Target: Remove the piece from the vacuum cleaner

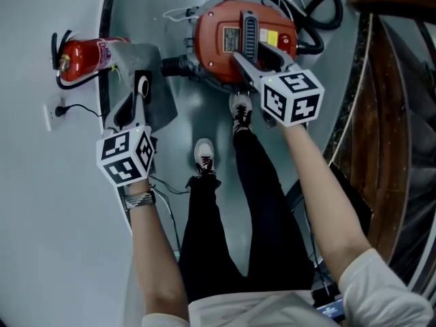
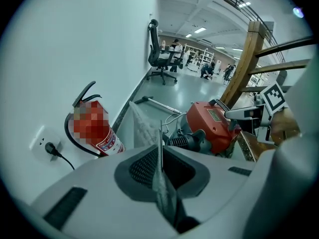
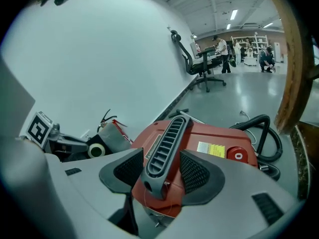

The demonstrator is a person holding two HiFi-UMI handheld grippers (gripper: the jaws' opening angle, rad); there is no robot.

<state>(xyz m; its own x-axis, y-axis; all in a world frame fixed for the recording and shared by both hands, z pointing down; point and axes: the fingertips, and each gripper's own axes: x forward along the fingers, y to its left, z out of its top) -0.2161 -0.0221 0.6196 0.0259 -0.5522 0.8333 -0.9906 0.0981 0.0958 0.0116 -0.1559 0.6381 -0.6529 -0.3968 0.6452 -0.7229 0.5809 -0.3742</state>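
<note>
Grey fabric piece [image 2: 141, 126] is pinched by its thin edge in my left gripper [image 2: 160, 166], the jaws almost together on it. It sits between the fire extinguisher [image 2: 94, 128] by the wall and the red vacuum cleaner [image 1: 218, 46], just beside that cleaner's black inlet [image 1: 176, 66]. My right gripper [image 3: 162, 169] is closed round the cleaner's ribbed grey handle [image 3: 167, 141].

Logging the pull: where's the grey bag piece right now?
Head view, left side: the grey bag piece is pinched in the jaws of the left gripper, between the fire extinguisher and the red vacuum cleaner.
</note>
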